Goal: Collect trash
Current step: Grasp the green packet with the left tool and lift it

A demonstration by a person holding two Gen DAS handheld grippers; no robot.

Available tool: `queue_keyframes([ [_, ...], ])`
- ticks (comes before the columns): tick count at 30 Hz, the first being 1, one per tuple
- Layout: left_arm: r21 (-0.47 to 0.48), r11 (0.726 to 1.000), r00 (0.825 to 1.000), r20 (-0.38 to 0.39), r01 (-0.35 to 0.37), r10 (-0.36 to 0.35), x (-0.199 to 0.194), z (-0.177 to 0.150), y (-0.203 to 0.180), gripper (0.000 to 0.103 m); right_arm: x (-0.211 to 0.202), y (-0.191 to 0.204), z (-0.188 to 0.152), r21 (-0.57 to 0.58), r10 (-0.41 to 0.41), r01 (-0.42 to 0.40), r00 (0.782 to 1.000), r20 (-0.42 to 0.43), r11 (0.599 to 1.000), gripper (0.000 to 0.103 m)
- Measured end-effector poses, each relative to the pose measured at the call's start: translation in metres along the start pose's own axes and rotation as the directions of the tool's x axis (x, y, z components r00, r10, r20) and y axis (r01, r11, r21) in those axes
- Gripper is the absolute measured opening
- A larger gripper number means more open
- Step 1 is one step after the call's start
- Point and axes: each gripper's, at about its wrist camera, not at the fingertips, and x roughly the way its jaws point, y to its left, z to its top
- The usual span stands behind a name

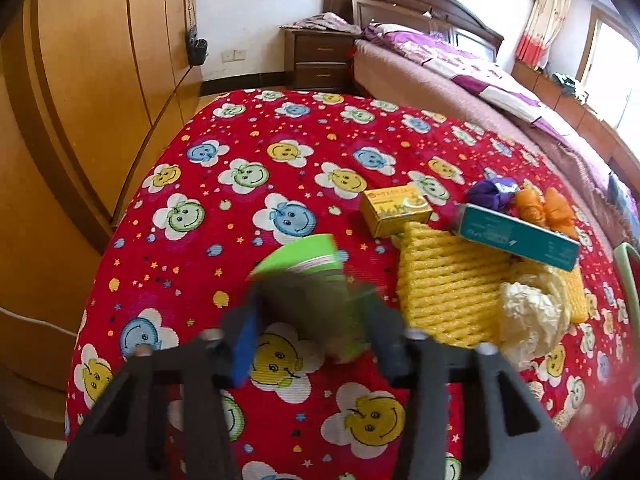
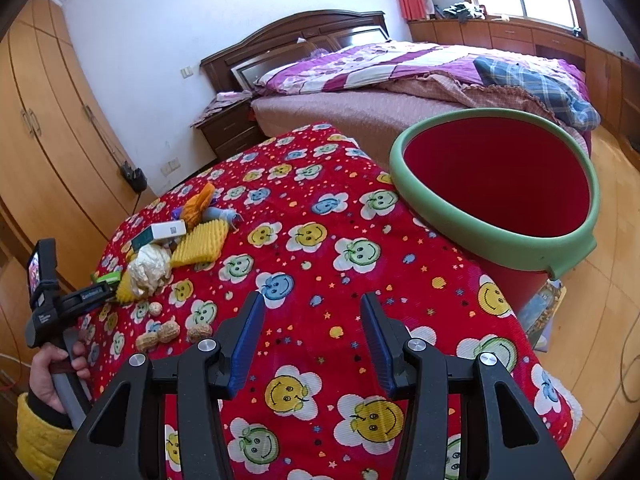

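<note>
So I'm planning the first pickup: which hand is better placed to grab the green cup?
Left. Its claw already has the green cup between its fingers, apparently gripping it. The right claw is open over bare cloth, nearer the red bin.

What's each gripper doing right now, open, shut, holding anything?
Left gripper: shut on the green paper cup, which lies on the red tablecloth.
Right gripper: open, nothing between its jaws.
</note>
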Motion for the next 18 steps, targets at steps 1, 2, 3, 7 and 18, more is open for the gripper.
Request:
queue_keyframes([
  [1,-0.002,1.000,1.000,0.000,0.018,-0.018,-0.001,0.000,0.001,0.021,0.002,0.001,0.001,-0.003,0.000,0.000,1.000,-0.005,1.000,0.051],
  [2,-0.007,0.999,0.999,-0.004,0.047,-0.047,-0.001,0.001,0.002,0.016,0.005,0.004,0.002,-0.007,0.000,0.000,1.000,-0.010,1.000,0.051],
  [3,-0.017,0.996,0.997,-0.007,0.083,-0.083,-0.002,0.002,0.003,0.011,0.007,0.006,0.003,-0.012,0.000,0.000,1.000,-0.015,1.000,0.051],
  [7,-0.001,0.988,0.988,0.004,0.152,-0.152,-0.008,0.008,0.006,0.007,0.023,0.022,0.014,-0.040,0.017,-0.019,0.999,-0.049,0.999,0.051],
  [18,0.028,0.953,0.950,0.079,0.300,-0.302,-0.007,0.027,0.015,0.007,0.088,0.067,0.034,-0.032,0.040,-0.046,0.988,-0.147,0.998,0.051],
])
